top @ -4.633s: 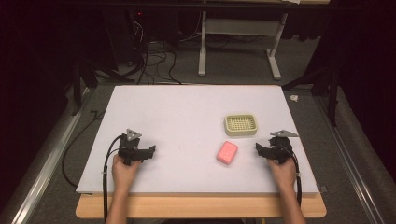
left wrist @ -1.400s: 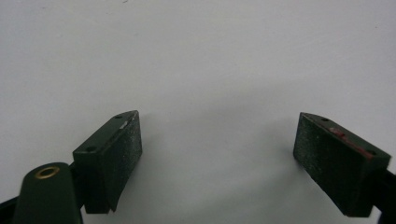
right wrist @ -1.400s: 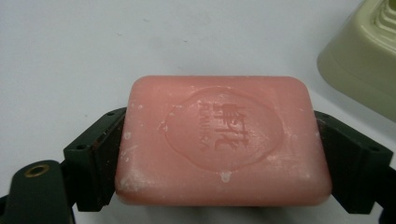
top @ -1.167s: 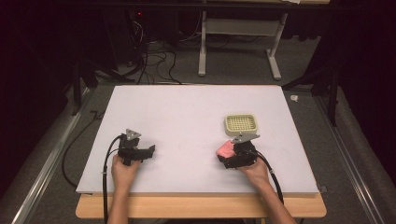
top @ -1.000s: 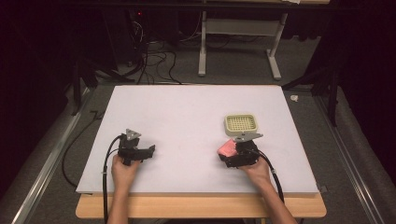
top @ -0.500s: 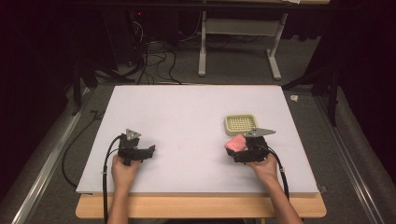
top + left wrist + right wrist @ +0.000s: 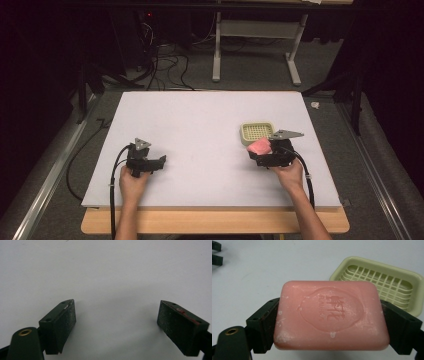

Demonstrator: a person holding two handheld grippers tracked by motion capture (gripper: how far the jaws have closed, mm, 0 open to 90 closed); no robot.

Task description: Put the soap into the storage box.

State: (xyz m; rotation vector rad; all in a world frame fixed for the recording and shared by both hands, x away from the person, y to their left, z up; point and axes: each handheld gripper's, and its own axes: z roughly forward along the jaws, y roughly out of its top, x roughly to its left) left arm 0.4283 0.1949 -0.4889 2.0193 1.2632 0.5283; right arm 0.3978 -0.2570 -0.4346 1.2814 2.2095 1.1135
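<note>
Soap [image 7: 331,315]: pink bar, stamped face up, clamped across its long sides in my right tool [image 7: 332,326], both jaws pressed flat against it. In the high view the soap [image 7: 259,146] sits lifted off the desk [image 7: 200,120], just at the near edge of the dish [image 7: 257,132].

Dish [image 7: 384,282]: pale green, slatted grid floor, nothing on the grid. From the right tool's own camera it lies at about one o'clock beyond the soap, close behind it; I can't tell whether the two touch.

Right tool [image 7: 265,152] in the high view: at about four o'clock on the desk, hand behind it, cable trailing back toward the near edge.

Left tool [image 7: 117,322]: jaws wide apart, nothing between them, plain white desk surface under them. In the high view it [image 7: 159,162] rests at about eight o'clock on the desk, well apart from soap and dish, pointing roughly toward three o'clock.

Under the white board, a wooden edge shows along the near side.
</note>
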